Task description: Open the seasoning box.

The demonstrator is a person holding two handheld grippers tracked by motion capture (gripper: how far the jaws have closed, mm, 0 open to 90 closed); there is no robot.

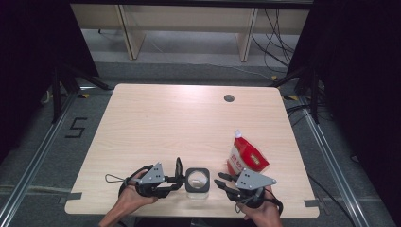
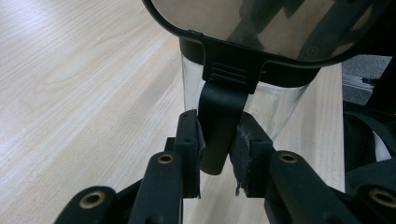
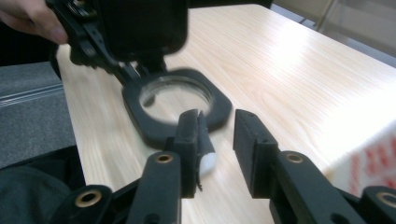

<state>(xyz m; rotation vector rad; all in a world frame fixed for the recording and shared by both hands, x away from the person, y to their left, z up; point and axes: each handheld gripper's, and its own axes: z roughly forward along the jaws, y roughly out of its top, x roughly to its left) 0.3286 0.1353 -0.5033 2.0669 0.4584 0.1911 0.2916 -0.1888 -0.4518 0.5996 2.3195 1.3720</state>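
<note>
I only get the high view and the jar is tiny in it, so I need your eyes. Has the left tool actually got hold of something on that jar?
Observer: Yes. In the left gripper view the left tool is closed on the black latch tab hanging from the lid.
Operator: And the right tool?
Observer: Its own view shows the right tool open, with nothing between the jaws.
Operator: What is the jar like below the lid?
Observer: The jar wall is clear; the table's wood shows through it.
</note>
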